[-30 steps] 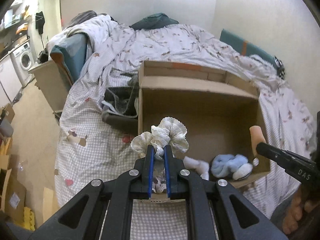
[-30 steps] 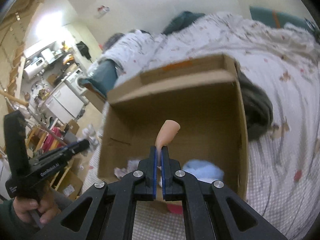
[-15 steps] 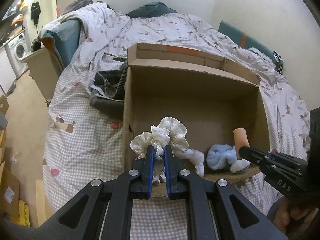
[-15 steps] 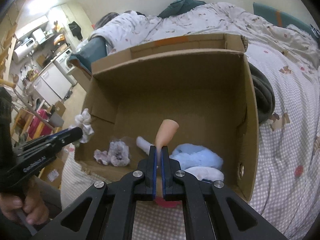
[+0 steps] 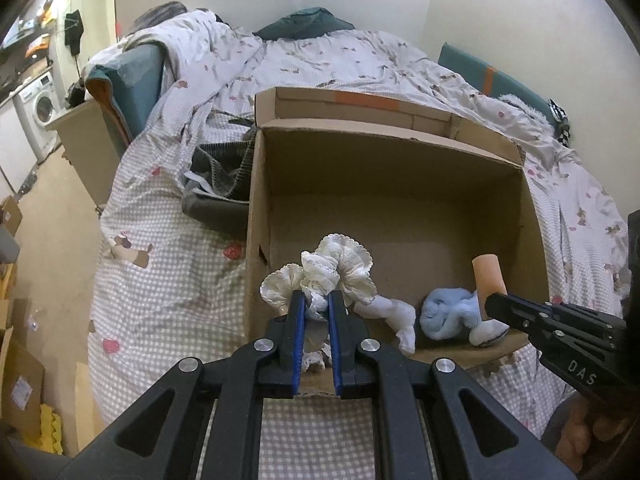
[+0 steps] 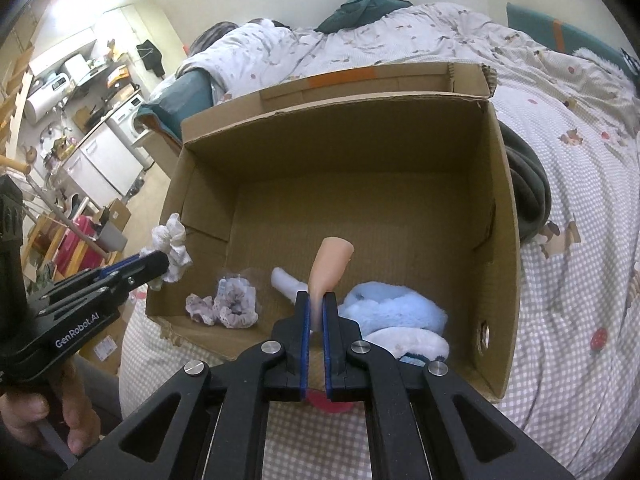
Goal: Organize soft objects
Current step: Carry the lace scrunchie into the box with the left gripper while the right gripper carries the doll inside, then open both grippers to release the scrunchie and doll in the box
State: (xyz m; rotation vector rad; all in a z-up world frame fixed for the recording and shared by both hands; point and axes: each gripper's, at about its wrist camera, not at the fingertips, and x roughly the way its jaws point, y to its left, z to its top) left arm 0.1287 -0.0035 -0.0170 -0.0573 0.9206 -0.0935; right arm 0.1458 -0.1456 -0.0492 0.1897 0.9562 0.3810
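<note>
Nearest the left wrist camera, the left gripper [image 5: 316, 300] is clamped tight on a white frilled fabric scrunchie [image 5: 332, 268], whose ruffles fan out above the blue-lined fingers, just over the near left edge of the open brown cardboard box [image 5: 400, 184]. In the right wrist view, the right gripper [image 6: 316, 304] is closed just as firmly on a peach-coloured, soft tube-shaped piece [image 6: 330, 264] that stands up out of the jaws over the near middle of the box. Below both loads, on the box floor by the near wall, lie a pale lilac patterned scrunchie [image 6: 228, 304], a small white sock [image 6: 286, 282] and a fluffy light-blue and white bundle [image 6: 396, 312]. The step in hand looks like dropping both held pieces into the box. To do it well, each gripper should be carried well inside the rim before the jaws part, since the white scrunchie sits close to the left wall and could fall onto the checked bedspread [image 5: 160, 280] outside. Lowering towards the floor before letting go should keep the light pieces from bouncing, and releasing into the bare cardboard farther back would avoid piling on what is there. Beyond the box the bed runs back under a rumpled floral quilt [image 5: 320, 56] to the wall.
</note>
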